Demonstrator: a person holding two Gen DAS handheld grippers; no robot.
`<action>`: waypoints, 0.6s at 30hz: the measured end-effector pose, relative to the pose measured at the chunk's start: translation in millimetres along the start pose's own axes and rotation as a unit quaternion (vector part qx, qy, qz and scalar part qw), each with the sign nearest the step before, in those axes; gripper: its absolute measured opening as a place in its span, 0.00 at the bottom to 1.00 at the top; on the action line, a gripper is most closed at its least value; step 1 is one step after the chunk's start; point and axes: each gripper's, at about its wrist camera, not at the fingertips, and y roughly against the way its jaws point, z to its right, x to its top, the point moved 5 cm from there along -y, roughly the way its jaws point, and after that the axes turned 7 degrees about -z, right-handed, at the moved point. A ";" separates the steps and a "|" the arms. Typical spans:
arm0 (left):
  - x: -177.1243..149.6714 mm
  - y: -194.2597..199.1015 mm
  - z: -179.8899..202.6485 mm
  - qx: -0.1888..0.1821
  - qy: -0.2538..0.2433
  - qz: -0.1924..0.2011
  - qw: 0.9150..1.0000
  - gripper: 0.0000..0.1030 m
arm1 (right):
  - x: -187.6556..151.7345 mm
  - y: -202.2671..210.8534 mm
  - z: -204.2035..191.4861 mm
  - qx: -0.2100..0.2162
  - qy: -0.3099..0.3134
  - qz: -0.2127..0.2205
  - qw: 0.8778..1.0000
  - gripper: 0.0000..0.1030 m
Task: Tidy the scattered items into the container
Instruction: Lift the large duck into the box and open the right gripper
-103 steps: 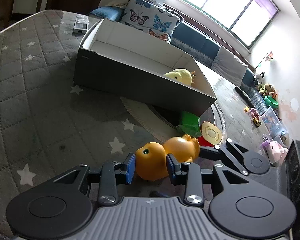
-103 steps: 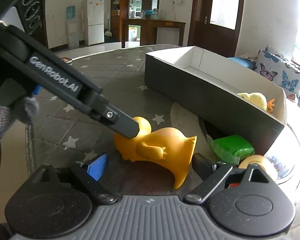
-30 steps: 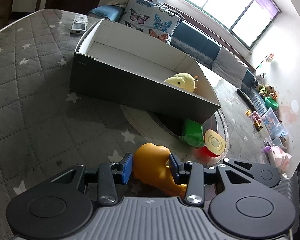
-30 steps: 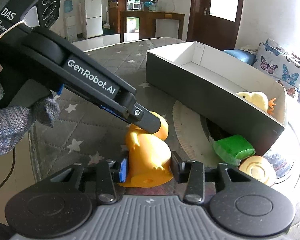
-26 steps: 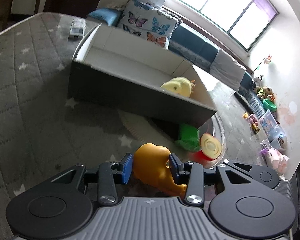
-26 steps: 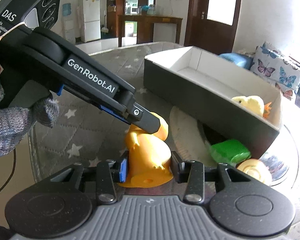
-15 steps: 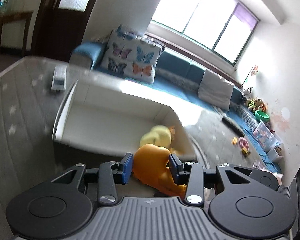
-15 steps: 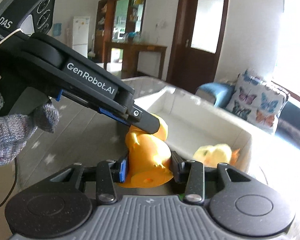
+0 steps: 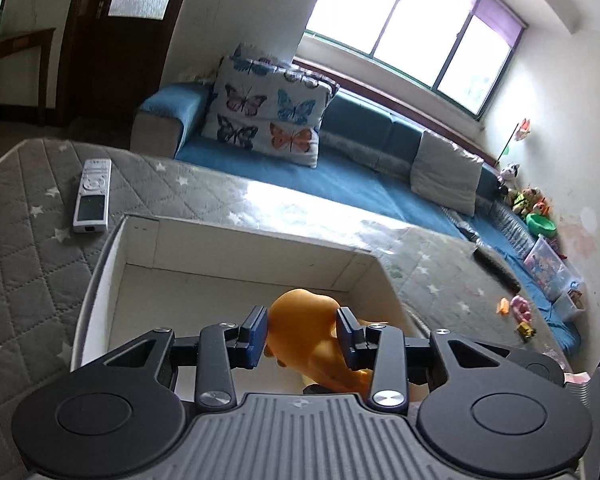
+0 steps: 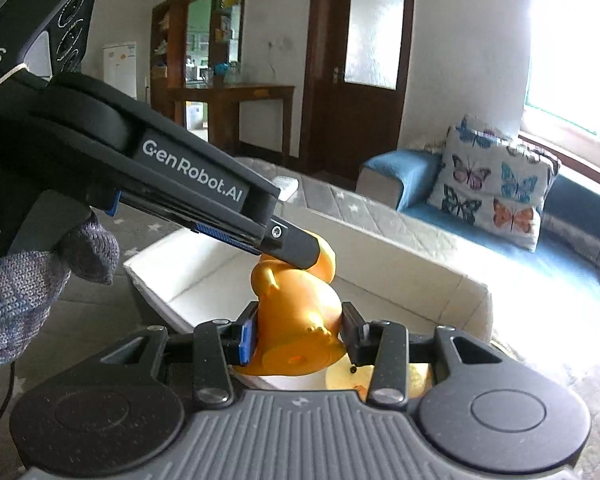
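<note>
Gripping the orange duck (image 10: 298, 316) from both sides, our right gripper (image 10: 298, 336) has its pads pressed against the toy's body near the base. Our left gripper (image 9: 302, 336) pinches the same duck (image 9: 306, 332) at its other end; in the right wrist view its finger lies across the duck's head, with a gloved hand (image 10: 32, 280) behind it on the handle. Between the two claws the duck hangs clear in the air, above the open box (image 9: 236, 256). We see the box's white floor and walls beneath and beyond the toy, and in the right view its near corner (image 10: 152, 280) sits just below the duck. Something yellow (image 10: 348, 380) shows low behind our right fingers, but we cannot tell what it is. The box rests on a grey quilted cover with white stars (image 9: 24, 248). A white remote (image 9: 93, 196) lies on that cover, beyond the box's far left corner and apart from it. Farther out stands a blue sofa (image 9: 340, 176) with a butterfly cushion (image 9: 268, 120) under a bright window (image 9: 412, 20). Small toys (image 9: 516, 308) lie scattered to the right, well apart from the box.
</note>
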 end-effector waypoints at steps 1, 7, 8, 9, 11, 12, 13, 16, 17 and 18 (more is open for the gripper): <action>0.3 -5.5 -1.9 0.001 0.002 -0.005 1.000 0.39 | -1.1 -4.7 2.7 0.002 -0.003 -0.005 1.000 0.40; -2.1 -29.4 -13.3 0.005 0.014 -0.027 1.000 0.39 | -11.2 -28.0 11.7 0.009 -0.012 -0.029 0.999 0.40; -2.6 -32.3 -14.8 0.006 0.016 -0.030 0.999 0.38 | -13.0 -31.5 11.5 0.009 -0.010 -0.033 0.999 0.40; -2.7 -34.6 -16.6 0.007 0.018 -0.032 0.999 0.38 | -13.9 -34.1 11.8 0.010 -0.010 -0.036 0.999 0.40; -3.5 -37.1 -19.1 0.006 0.022 -0.035 0.999 0.35 | -16.3 -37.9 12.7 0.013 -0.014 -0.042 0.999 0.40; -3.9 -37.7 -19.7 0.003 0.024 -0.036 0.999 0.35 | -16.7 -39.3 13.7 0.015 -0.016 -0.043 0.999 0.41; -4.3 -38.2 -20.1 0.002 0.025 -0.037 0.999 0.35 | -16.8 -40.1 14.5 0.016 -0.019 -0.044 0.999 0.41; -5.0 -39.4 -20.8 0.006 0.027 -0.041 0.999 0.35 | -15.7 -39.4 15.1 0.018 -0.022 -0.044 0.999 0.41; -5.1 -39.2 -20.8 0.006 0.028 -0.041 0.999 0.35 | -15.6 -38.5 14.7 0.018 -0.022 -0.043 0.999 0.42; -5.4 -38.3 -20.7 0.005 0.029 -0.040 0.999 0.35 | -15.7 -37.4 14.4 0.018 -0.021 -0.043 0.999 0.42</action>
